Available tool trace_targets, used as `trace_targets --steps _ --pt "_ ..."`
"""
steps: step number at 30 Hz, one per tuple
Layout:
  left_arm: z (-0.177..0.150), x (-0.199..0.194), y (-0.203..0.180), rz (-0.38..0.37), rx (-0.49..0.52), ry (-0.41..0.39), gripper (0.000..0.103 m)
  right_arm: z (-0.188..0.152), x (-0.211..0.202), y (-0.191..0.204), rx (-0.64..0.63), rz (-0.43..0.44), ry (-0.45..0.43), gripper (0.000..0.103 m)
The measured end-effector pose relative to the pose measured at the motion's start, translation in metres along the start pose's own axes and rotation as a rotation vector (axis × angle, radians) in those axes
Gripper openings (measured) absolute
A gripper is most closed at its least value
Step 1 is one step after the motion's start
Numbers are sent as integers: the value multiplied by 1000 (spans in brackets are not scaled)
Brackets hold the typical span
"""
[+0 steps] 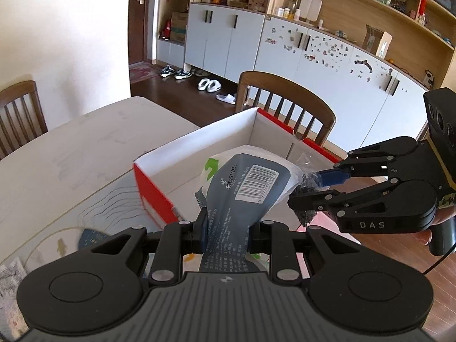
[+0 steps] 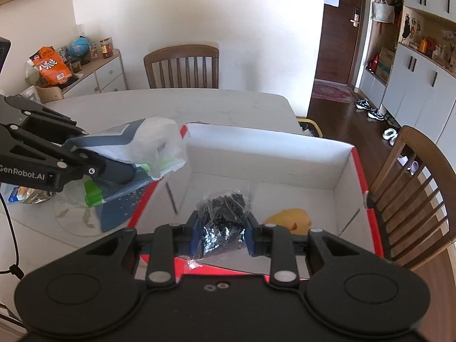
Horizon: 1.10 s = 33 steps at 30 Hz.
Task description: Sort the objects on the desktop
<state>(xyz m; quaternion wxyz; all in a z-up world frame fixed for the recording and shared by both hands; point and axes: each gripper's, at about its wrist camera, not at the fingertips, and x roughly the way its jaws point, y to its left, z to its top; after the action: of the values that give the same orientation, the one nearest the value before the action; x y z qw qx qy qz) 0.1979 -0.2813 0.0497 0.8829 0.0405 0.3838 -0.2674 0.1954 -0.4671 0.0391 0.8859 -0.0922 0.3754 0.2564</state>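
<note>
My left gripper [image 1: 226,228] is shut on a white and grey wet-wipes pack [image 1: 242,188] and holds it over the near left edge of a red box with white inside walls [image 1: 199,145]. The pack also shows in the right wrist view [image 2: 148,142]. My right gripper [image 2: 222,233] is shut on a small clear bag of black bits [image 2: 225,211] and holds it over the box [image 2: 285,154]. It shows in the left wrist view [image 1: 313,191] at the right of the pack. A yellow object [image 2: 293,219] lies inside the box.
The box stands on a pale table [image 2: 199,105] with wooden chairs [image 2: 182,68] around it. A blue and white mat [image 2: 119,208] and a snack wrapper [image 2: 25,195] lie left of the box. A chair [image 2: 413,188] stands close on the right.
</note>
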Motion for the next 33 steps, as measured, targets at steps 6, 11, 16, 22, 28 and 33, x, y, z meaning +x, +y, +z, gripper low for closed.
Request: trace_targets --steps 6,11,16,22,28,33 --pt "11 22 -10 -10 15 22 22 -1 4 -16 6 -12 15 30" --pt "20 45 -15 -14 30 54 22 0 12 -28 16 -14 37 30" --pt "28 67 -16 -3 45 88 22 2 22 -37 27 -6 55 30" --pt "38 90 -11 17 56 127 22 3 32 -44 29 5 86 30" --pt "49 116 1 42 60 169 22 3 45 -45 21 10 115 30" --pt "58 138 7 61 71 215 22 4 57 -46 13 23 150 30"
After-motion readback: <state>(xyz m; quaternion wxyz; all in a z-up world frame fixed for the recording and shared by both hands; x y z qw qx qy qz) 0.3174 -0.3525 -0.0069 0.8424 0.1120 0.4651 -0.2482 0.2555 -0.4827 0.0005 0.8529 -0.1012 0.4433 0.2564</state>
